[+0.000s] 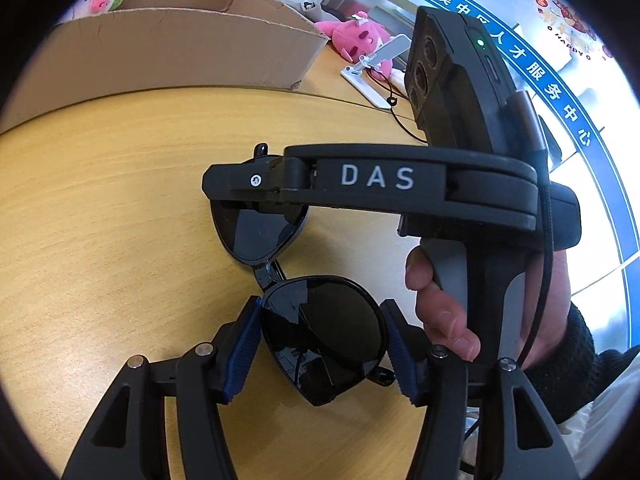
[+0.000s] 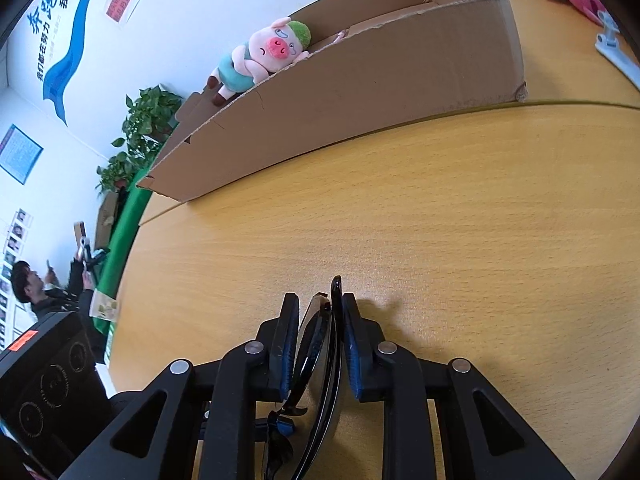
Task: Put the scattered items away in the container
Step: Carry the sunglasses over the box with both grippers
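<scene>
Non-task stuff, all placed relative to the wooden surface (image 2: pixel 440 208):
- pink plush toy (image 1: pixel 358 36) lying at its far edge
- white folding stand (image 1: pixel 374 68) just in front of that plush, resting on the surface; thin black cord (image 1: pixel 394 108) trails from it
- potted green plant (image 2: pixel 148 128) beyond the far left corner, against the white wall
- blue-and-white wall banner (image 2: pixel 60 40) with Chinese text above the plant
- person (image 2: pixel 36 288) in dark clothes off the left side, well apart
- green cloth (image 2: pixel 120 236) along the left edge
- glass partition with blue text band (image 1: pixel 552 84) behind the right side
</scene>
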